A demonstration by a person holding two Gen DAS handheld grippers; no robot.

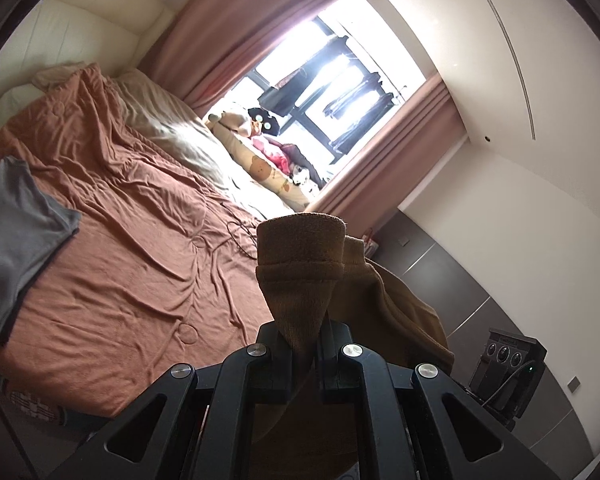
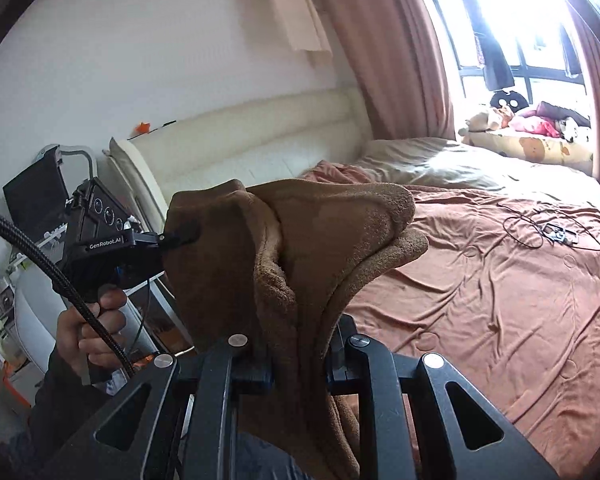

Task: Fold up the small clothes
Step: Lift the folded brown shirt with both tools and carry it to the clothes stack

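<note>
A small brown knitted garment point(image 1: 300, 272) hangs in the air between both grippers, above the edge of a bed. My left gripper point(image 1: 304, 344) is shut on one bunched end of it, and its cuff stands up past the fingertips. My right gripper point(image 2: 296, 344) is shut on the other end of the brown garment point(image 2: 320, 248), whose thick folds rise in front of the lens. In the right wrist view the left gripper point(image 2: 180, 236) shows at the left, pinching the cloth's far edge, with a hand point(image 2: 96, 328) on its handle. A folded grey garment point(image 1: 16, 240) lies on the bed.
The bed has a rumpled rust-brown sheet point(image 1: 140, 240) and a cream headboard point(image 2: 240, 140). A thin black cable point(image 2: 540, 228) lies on the sheet. Soft toys point(image 2: 532, 124) and a printed pillow sit by the window. A black device point(image 1: 508, 364) stands on the floor beside the bed.
</note>
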